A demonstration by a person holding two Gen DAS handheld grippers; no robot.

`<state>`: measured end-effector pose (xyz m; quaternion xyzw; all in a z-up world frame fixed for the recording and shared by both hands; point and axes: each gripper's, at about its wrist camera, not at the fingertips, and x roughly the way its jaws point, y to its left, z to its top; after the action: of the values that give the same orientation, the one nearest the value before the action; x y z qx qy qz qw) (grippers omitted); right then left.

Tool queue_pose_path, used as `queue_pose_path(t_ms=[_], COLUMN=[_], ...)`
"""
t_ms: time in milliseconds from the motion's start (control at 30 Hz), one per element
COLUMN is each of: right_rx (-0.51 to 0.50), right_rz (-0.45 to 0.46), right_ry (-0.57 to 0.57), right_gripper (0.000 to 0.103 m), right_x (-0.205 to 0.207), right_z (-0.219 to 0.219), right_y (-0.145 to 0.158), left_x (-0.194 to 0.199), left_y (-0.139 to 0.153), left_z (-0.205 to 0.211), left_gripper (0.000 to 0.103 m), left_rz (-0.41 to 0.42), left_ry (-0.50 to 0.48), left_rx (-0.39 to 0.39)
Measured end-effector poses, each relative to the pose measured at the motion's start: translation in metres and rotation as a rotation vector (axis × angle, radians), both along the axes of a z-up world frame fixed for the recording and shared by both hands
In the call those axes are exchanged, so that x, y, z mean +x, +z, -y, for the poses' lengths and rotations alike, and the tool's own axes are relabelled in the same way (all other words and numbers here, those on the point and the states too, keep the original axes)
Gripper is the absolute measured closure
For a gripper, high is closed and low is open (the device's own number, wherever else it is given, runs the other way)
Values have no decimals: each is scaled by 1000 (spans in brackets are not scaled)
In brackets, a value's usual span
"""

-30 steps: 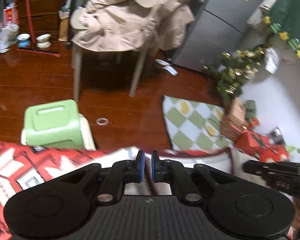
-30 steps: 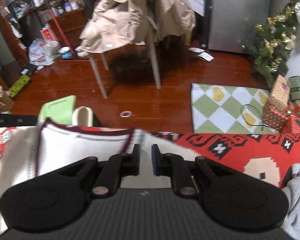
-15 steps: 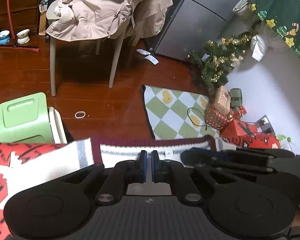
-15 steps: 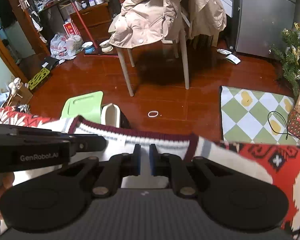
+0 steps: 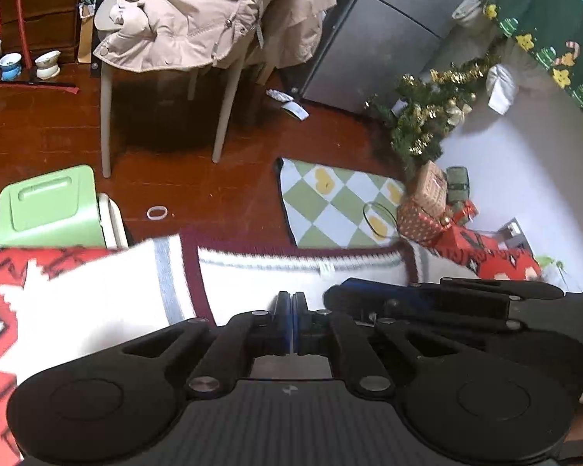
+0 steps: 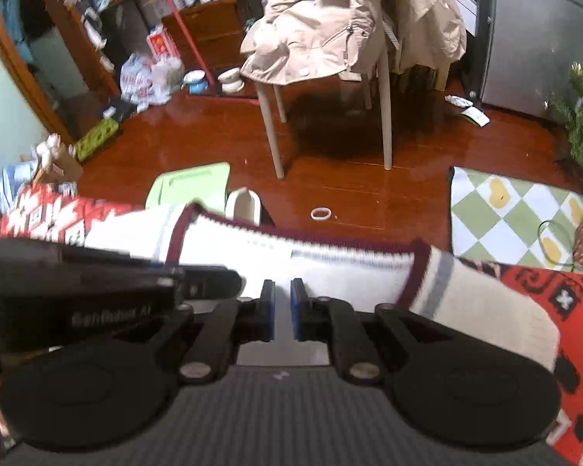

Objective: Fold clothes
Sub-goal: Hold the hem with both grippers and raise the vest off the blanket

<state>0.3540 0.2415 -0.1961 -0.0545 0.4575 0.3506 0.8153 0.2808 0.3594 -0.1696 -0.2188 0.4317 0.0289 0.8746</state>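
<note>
Two grippers [image 5: 292, 320] [image 6: 281, 308] on one white sweater [image 5: 252, 275].

Each hand-held gripper is matt black plastic. The left hand-held gripper [image 5: 292, 324] has two round discs at its near corners, a ribbed grey plate between them bearing a small pale mark, and angled link arms pinned with silver screws. Its fingers [image 5: 283, 324] carry blue pads. The right hand-held gripper [image 6: 282, 310] is built the same; beside it the other unit's side shows blurred white lettering.
</note>
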Motion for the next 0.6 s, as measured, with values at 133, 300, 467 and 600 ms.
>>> queue_pose_path(t_ms=[133, 300, 467, 600], right_rx=[7, -67, -96, -86], right_rz=[17, 34, 40, 72], right_ry=[-60, -59, -53, -58], right_gripper=[93, 94, 99, 102], right_x=[11, 1, 0, 14], right_z=[3, 25, 31, 22], right_y=[9, 17, 5, 3], left_x=[-1, -17, -19, -8], left_y=[11, 14, 2, 2], left_z=[-7, -14, -18, -24], left_gripper=[99, 99, 99, 100], left_rz=[17, -12, -16, -1], left_ry=[33, 49, 45, 65], left_rx=[14, 22, 42, 37])
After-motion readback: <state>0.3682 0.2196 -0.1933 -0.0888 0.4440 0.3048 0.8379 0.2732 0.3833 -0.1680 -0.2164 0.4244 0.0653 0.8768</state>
